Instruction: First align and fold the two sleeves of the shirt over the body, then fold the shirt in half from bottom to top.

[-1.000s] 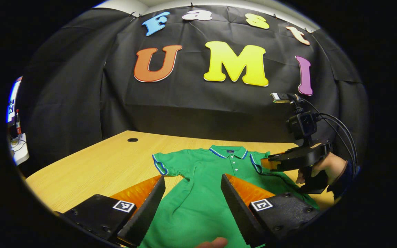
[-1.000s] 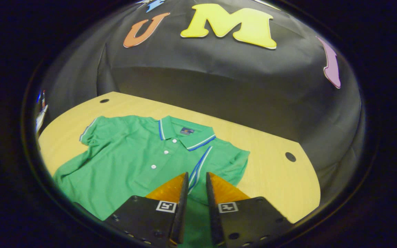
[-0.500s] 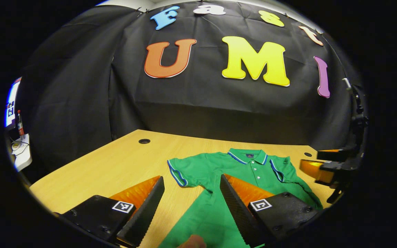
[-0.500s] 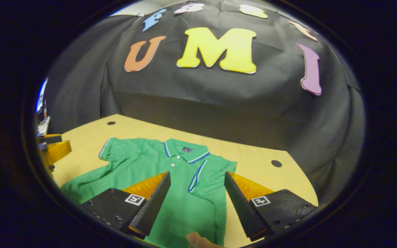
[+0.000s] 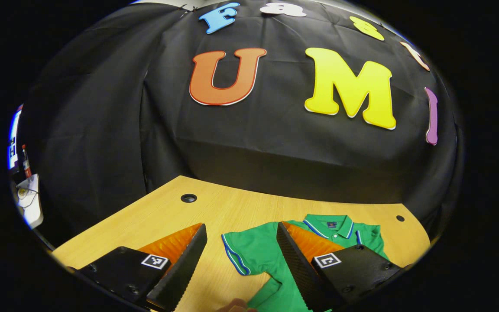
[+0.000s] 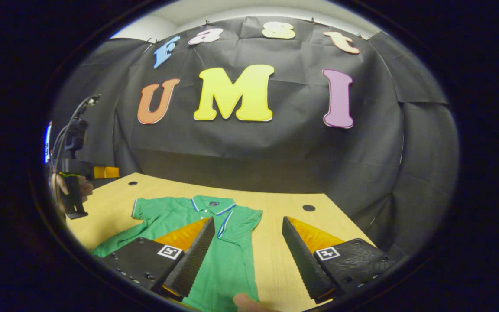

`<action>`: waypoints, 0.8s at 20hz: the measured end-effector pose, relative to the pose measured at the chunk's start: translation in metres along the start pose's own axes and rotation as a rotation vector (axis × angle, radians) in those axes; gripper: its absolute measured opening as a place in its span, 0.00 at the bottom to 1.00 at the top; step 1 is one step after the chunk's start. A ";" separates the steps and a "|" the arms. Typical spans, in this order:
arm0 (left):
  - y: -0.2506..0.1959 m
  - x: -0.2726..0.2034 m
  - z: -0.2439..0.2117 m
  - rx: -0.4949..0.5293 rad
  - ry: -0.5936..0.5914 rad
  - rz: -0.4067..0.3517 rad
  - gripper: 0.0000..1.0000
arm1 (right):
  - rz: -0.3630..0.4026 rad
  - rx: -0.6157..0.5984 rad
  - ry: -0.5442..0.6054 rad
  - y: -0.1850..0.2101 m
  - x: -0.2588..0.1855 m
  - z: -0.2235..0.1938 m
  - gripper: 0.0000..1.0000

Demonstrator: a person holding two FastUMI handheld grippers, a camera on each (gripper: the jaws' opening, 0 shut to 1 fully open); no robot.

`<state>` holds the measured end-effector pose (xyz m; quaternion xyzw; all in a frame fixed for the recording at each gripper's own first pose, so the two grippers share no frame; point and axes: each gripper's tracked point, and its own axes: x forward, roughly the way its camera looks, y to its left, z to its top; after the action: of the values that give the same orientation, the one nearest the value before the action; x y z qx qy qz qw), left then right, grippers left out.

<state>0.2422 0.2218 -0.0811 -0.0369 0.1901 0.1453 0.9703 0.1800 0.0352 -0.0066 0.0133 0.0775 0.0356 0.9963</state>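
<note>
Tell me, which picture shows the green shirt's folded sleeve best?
The right gripper view. There the folded sleeve lies flat over the green shirt, its striped edge plain to see between the open fingers. In the left gripper view, that sleeve is a thin strip at the far side, partly behind a finger.

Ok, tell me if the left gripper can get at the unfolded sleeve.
Probably yes. The left gripper is open, and the unfolded sleeve lies flat on the table just ahead between its fingers, with nothing lying across it.
</note>
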 end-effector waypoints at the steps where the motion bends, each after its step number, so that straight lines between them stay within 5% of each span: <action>1: 0.002 0.012 -0.006 0.003 0.040 0.004 1.00 | -0.001 0.023 -0.009 -0.003 -0.009 -0.002 0.97; 5: -0.004 0.055 -0.065 -0.014 0.274 -0.052 1.00 | 0.060 0.107 -0.005 -0.008 -0.031 -0.016 0.95; 8: 0.016 0.077 -0.092 -0.032 0.359 0.003 1.00 | 0.003 0.094 0.011 -0.034 -0.029 -0.033 0.95; 15: -0.017 0.085 -0.131 -0.038 0.535 -0.068 0.99 | 0.058 0.158 0.028 -0.042 -0.027 -0.059 0.96; 16: -0.023 0.088 -0.133 -0.024 0.550 -0.089 0.91 | 0.055 0.153 0.019 -0.044 -0.029 -0.060 0.96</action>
<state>0.2788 0.2065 -0.2371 -0.0946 0.4428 0.0893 0.8871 0.1449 -0.0098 -0.0632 0.0911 0.0892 0.0572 0.9902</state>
